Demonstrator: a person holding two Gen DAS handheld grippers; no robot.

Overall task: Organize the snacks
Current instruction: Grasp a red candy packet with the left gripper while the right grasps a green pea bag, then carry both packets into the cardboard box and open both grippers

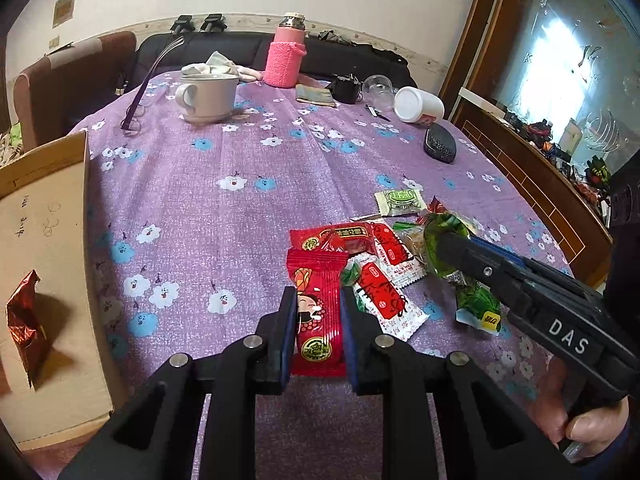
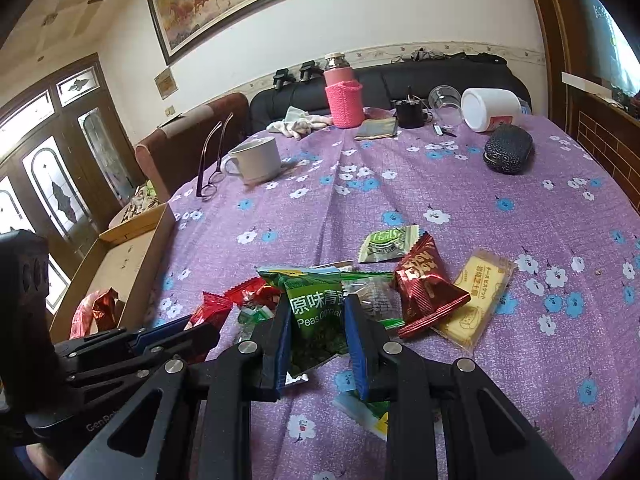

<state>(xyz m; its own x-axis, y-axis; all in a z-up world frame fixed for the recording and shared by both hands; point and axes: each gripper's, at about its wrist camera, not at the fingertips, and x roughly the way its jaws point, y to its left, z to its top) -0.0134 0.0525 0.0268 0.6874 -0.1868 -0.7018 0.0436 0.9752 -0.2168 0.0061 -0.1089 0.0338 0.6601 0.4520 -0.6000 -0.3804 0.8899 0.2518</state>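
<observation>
Left claw (image 1: 318, 300) is clamped narrow on one red foil snack packet with a cartoon face (image 1: 318, 312); the packet's long axis runs along the fingers, away from the camera, its far end at the snack pile on the purple flowered cloth of the desk (image 1: 240, 208). Right claw (image 2: 316, 320) is pinched on one green pea packet (image 2: 316, 308), held upright between the pads, top edge pointing away from the camera and printed face toward it, over the pile. Loose count in the right wrist view: one pale green square packet (image 2: 386, 244), one dark red foil pouch (image 2: 428, 292), one yellow flat biscuit pack (image 2: 476, 300) with its long axis diagonal, the pouch lying partly across it. Left wrist view adds two white-and-red wrapped bars (image 1: 382, 300), both lying diagonally. One cardboard box (image 1: 48, 272) sits at the desk's left edge with one crumpled red foil wrapper (image 1: 24, 320) inside. One white mug (image 1: 208, 96) and one pink knit-sleeved bottle (image 1: 286, 56) stand at the far end.
</observation>
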